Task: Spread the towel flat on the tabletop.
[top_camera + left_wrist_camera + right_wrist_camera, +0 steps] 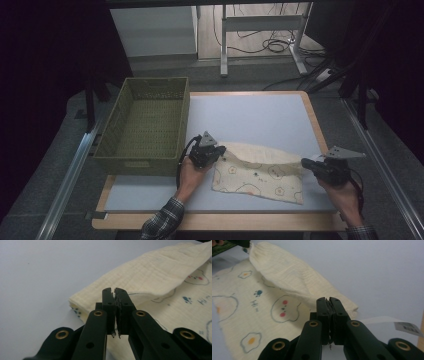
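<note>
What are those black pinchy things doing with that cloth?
A person is folding a cream cotton cloth printed with little cartoon shapes on the pale grey table. The left tongs and the right tongs are each shut on a corner of the cloth's far edge, with that edge lifted over the flat printed part. An olive-green woven basket sits at the left with nothing visible inside.

Both grippers' jaws clamped shut

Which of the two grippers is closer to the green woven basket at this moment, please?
Left. The left gripper grips the cloth's corner just right of the basket, beside its near right corner. The right gripper grips the cloth's other end, far across the table.
</note>
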A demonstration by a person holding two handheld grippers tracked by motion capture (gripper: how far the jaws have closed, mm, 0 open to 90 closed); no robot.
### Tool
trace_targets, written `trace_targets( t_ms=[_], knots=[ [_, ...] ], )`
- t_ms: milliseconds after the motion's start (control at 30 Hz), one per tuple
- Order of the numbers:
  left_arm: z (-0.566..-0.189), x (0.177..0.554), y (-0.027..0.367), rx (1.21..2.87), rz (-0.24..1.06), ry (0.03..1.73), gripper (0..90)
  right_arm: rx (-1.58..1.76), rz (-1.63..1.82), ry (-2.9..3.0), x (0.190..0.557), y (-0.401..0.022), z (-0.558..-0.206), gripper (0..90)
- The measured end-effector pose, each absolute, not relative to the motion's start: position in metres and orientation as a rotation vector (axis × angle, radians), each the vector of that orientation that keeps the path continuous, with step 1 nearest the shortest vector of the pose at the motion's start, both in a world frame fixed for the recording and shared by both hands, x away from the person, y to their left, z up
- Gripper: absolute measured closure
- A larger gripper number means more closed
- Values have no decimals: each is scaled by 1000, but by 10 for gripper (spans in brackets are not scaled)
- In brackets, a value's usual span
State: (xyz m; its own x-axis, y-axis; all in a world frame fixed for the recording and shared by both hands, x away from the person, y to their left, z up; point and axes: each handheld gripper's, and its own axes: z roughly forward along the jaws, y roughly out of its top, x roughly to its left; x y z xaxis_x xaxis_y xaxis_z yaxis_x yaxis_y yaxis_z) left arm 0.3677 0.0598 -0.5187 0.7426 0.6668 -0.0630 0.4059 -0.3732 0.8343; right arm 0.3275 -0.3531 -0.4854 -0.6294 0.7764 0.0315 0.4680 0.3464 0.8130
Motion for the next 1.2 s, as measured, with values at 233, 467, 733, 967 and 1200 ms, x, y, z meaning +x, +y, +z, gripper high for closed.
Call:
trace_targets(
  t_ms=[233,467,733,967,1200],
  knots=[
    [-522,345,64,1985,341,812,868,1076,1176,2277,305,-354,-489,873],
    [-524,322,70,1958,342,806,867,1057,1176,2295,286,-354,-494,872],
    [-528,305,75,1970,330,800,866,1038,1186,2326,265,-350,-498,871],
    [-528,293,80,1953,310,797,866,1032,1188,2342,252,-349,-503,870],
    [-529,284,84,1971,312,793,865,1024,1213,2342,244,-352,-501,868]
  ],
)
